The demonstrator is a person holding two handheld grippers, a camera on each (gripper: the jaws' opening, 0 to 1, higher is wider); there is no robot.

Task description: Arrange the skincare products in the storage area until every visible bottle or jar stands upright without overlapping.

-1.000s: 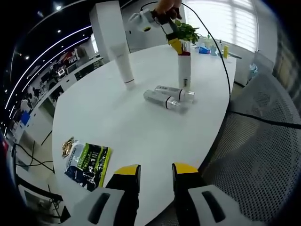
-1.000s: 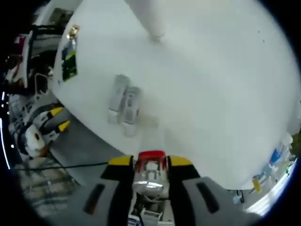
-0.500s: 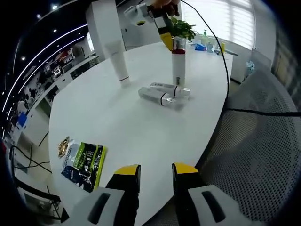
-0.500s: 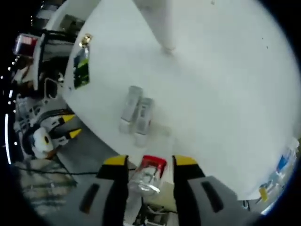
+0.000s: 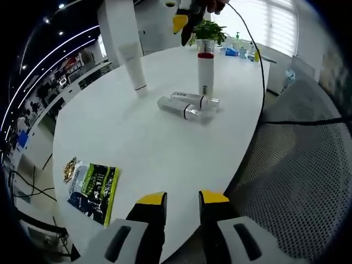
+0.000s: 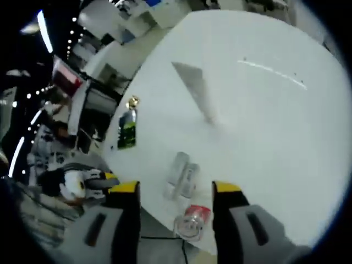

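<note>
A white bottle with a red band [image 5: 205, 74] stands upright on the round white table [image 5: 154, 143]. Its cap [image 6: 192, 221] shows from above, low between my right gripper's wide jaws and apart from them. My right gripper [image 6: 175, 190] is open; a hand holds it [image 5: 183, 16] above the bottle. Two clear bottles [image 5: 187, 104] lie side by side next to the upright one [image 6: 183, 176]. A white tube [image 5: 132, 66] stands on its cap further back [image 6: 195, 91]. My left gripper [image 5: 182, 201] hangs open over the table's near edge with nothing between its jaws.
A green packet [image 5: 91, 184] lies near the left edge [image 6: 126, 135]. A potted plant [image 5: 209, 30] and small bottles [image 5: 242, 49] sit at the far side. A mesh chair [image 5: 297, 165] stands right of the table. A black cable [image 5: 261, 71] runs past.
My right gripper opened, let go of the red-banded bottle and rose away from it; the bottle stays upright. The left gripper's view has shifted only slightly.
</note>
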